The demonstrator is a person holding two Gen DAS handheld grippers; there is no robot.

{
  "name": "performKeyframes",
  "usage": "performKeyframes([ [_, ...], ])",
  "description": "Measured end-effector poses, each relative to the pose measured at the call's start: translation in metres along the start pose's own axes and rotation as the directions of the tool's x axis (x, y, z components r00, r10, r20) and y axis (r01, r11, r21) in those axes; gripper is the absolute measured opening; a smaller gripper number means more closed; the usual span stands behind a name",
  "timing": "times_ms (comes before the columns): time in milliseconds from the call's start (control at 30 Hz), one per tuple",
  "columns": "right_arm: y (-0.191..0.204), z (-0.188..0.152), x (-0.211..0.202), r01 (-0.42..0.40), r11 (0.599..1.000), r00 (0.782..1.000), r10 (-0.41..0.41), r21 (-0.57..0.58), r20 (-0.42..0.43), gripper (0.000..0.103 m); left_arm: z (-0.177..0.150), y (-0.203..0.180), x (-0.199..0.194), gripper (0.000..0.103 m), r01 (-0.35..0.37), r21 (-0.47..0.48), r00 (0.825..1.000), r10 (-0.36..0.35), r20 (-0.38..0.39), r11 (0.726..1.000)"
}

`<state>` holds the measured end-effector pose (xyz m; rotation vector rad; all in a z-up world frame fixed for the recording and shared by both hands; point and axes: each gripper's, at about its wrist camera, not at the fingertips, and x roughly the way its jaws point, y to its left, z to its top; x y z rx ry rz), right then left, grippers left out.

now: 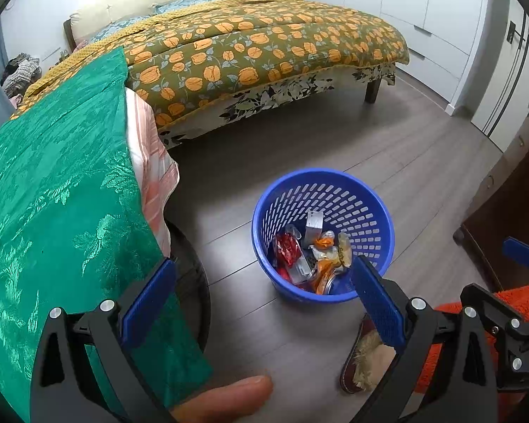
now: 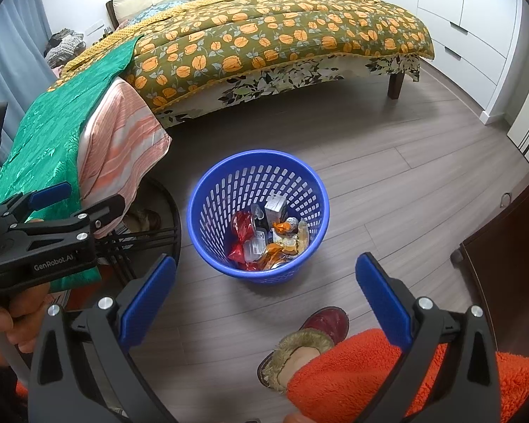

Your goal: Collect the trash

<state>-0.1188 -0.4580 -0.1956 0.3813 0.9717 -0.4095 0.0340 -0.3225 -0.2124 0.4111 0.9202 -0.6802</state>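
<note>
Both jaws spread wide and empty: left hand-held gripper (image 1: pixel 264 296) above the wood-plank floor (image 1: pixel 388 148) beside the green brocade cloth (image 1: pixel 53 194), right hand-held gripper (image 2: pixel 266 296) just short of the round blue perforated plastic basket (image 2: pixel 208 190). Basket upright on the floor, near the bed with the olive quilt printed in orange flowers (image 2: pixel 282 35), and already holding the trash: a red foil wrapper (image 2: pixel 241 231), orange snack wrappers (image 2: pixel 277 246), a small grey carton (image 2: pixel 275 208), a clear blister pack (image 2: pixel 255 246). No loose litter visible on the open floor in either view; collecting looks near its end, or ready for a fresh search.

For the step in hand, worth sweeping both cameras slowly over hidden spots first: under the draped cloth, around the black wire frame (image 2: pixel 141 239) below the striped peach fabric (image 2: pixel 123 141), behind the fur-trimmed maroon slipper (image 2: pixel 317 331). Best to keep the jaws parted until a piece sits squarely between the blue pads, then pinch crinkly wrappers at a fold, not an edge. Release low over the basket mouth, since light foil drifts. Care needed near the basket rim: a nudge could tip it.
</note>
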Motion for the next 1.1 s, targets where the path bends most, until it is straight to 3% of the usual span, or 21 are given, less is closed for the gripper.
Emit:
performKeyframes([
  [867,-0.0015,-0.0019,0.0046,0.006,1.0,1.0,-0.006,-0.003,-0.011,0.098,-0.0019,-0.0001,-0.0004,0.097,-0.012,0.0,1.0,0.012,0.011,1.0],
  [1100,-0.0048,-0.0001,0.004,0.007,1.0,1.0,-0.007,-0.001,-0.013,0.098,-0.0023,-0.0013,0.002,0.097,0.001,0.006,1.0,-0.001,-0.019,1.0],
])
